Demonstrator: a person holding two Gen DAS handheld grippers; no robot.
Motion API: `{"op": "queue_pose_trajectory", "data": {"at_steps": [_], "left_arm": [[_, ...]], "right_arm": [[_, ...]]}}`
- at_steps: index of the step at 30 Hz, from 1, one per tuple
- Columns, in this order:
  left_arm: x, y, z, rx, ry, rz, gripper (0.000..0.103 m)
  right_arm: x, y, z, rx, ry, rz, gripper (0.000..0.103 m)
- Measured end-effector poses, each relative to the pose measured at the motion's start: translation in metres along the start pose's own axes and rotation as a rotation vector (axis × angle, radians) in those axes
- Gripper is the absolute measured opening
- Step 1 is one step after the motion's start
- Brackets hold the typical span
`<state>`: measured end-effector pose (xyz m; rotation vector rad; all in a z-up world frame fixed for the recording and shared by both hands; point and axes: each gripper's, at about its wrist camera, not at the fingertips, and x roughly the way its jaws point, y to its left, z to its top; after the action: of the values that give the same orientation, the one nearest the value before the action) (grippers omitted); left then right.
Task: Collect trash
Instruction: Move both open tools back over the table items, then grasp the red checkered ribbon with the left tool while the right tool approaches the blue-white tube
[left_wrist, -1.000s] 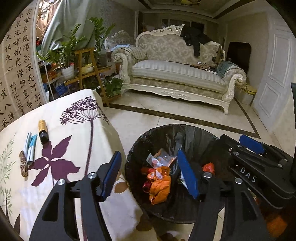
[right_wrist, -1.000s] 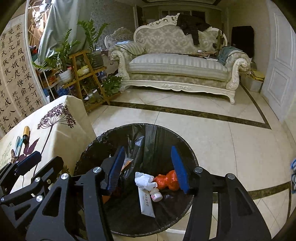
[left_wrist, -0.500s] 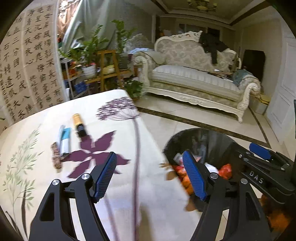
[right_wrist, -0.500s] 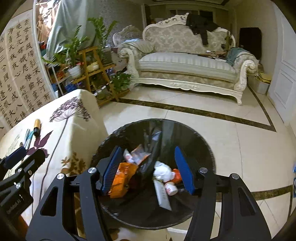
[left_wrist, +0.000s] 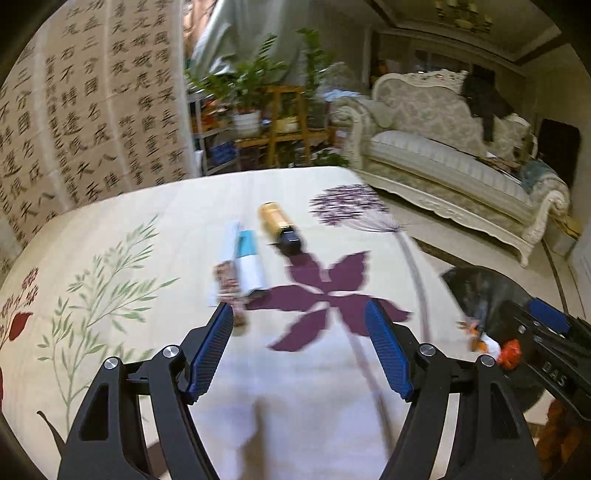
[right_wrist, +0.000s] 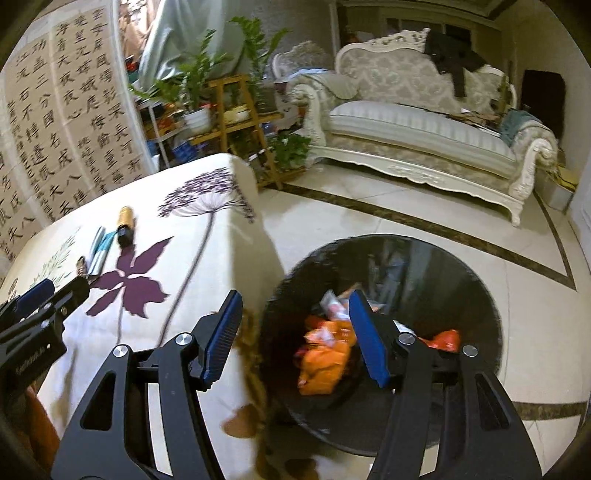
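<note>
On the flower-print tablecloth (left_wrist: 155, 229) lie a gold and black tube (left_wrist: 279, 227), a white and teal tube (left_wrist: 247, 262) and a small brown patterned wrapper (left_wrist: 229, 286). My left gripper (left_wrist: 299, 325) is open and empty above the cloth, just short of the wrapper. My right gripper (right_wrist: 293, 319) is open and empty over the edge of the black-lined trash bin (right_wrist: 461, 280), which holds orange wrappers (right_wrist: 325, 362). The same three items show in the right wrist view: the gold tube (right_wrist: 125, 225), the teal tube (right_wrist: 99, 251), the wrapper (right_wrist: 81, 265).
The bin stands on the tiled floor (right_wrist: 369, 221) right of the table's corner. A cream sofa (right_wrist: 424, 125) and a wooden plant stand (right_wrist: 236, 122) are at the back. A calligraphy screen (left_wrist: 74, 110) stands behind the table. The left gripper shows at the left of the right wrist view (right_wrist: 40, 306).
My left gripper swung left from over the bin to over the table, facing the tubes and wrapper. My right gripper shifted left, from over the bin's middle to its table-side edge. Both stayed open.
</note>
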<state>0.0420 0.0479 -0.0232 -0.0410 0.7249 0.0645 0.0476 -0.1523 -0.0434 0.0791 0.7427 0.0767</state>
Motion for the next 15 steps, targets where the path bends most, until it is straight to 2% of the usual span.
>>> {"op": "queue_pose_trajectory", "data": {"at_steps": [8, 15], "left_arm": [[0.019, 0.038, 0.008, -0.064, 0.048, 0.041, 0.071], [0.034, 0.05, 0.013, -0.062, 0.086, 0.045, 0.062]], "right_arm": [[0.014, 0.028, 0.01, -0.039, 0.018, 0.046, 0.058], [0.029, 0.05, 0.022, -0.074, 0.038, 0.081, 0.058]]}}
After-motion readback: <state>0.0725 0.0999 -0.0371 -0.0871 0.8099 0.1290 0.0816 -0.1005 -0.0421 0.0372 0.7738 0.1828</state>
